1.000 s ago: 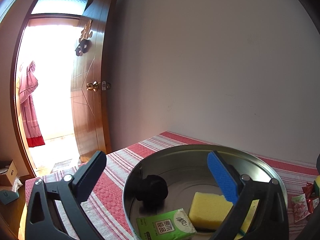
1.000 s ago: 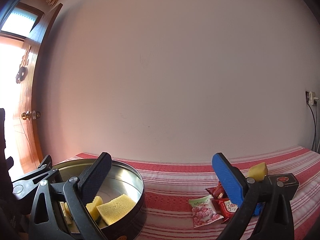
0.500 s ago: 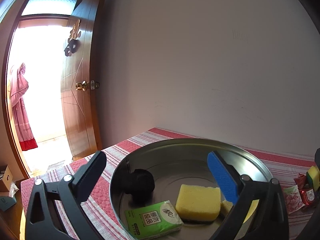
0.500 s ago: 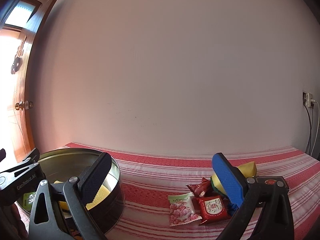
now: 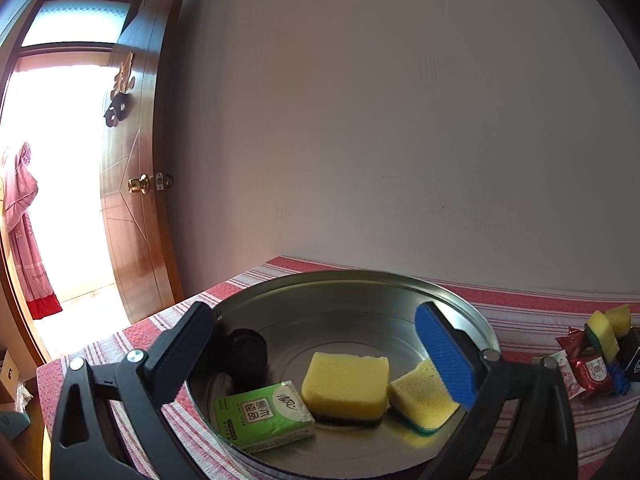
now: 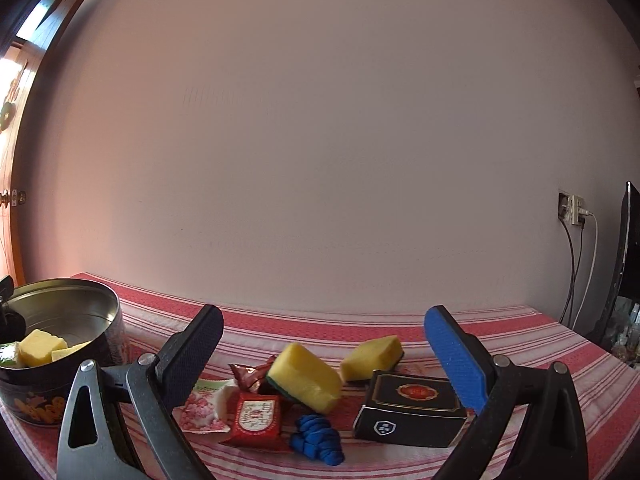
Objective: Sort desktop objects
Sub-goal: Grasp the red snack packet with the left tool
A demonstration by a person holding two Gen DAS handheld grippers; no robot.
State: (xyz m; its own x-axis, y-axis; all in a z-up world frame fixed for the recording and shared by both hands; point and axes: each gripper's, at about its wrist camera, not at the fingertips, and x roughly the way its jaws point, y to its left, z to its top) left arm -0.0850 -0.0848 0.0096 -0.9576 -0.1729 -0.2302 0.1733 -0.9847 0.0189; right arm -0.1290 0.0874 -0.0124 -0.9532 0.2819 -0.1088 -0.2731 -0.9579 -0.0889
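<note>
**Here, both grippers gape over tin and pile**

Low in the left wrist view, the left gripper (image 5: 316,344) stands wide, holding nothing, its black and blue fingers framing the round metal tin (image 5: 256,312). Inside the tin, a green tissue pack (image 5: 262,414) lies at the lower left. A yellow sponge (image 5: 346,384) sits at centre, just beside the pack. A second sponge piece (image 5: 420,396) leans at the right, partly behind the blue finger. A black round thing (image 5: 246,354) rests against the tin's left wall; what it is cannot be told. The tin stands on a red-striped cloth (image 5: 528,312). A wooden door (image 5: 132,184) hangs open in the upper left of the frame.

In the right wrist view, the right gripper (image 6: 324,348) is also spread wide and grips nothing. Between its fingers, at lower centre, lies the loose pile. It has a pink snack packet (image 6: 200,410) and a red packet (image 6: 256,420). It also has a crumpled red wrapper (image 6: 250,376), a blue knotted thing (image 6: 318,438) and a black box (image 6: 412,410). A yellow block (image 6: 306,376) tilts on the packets, and another yellow block (image 6: 372,356) lies behind the box. The tin shows at the left edge, well apart from the pile. A wall socket (image 6: 572,210) with cables sits at mid right.
</note>
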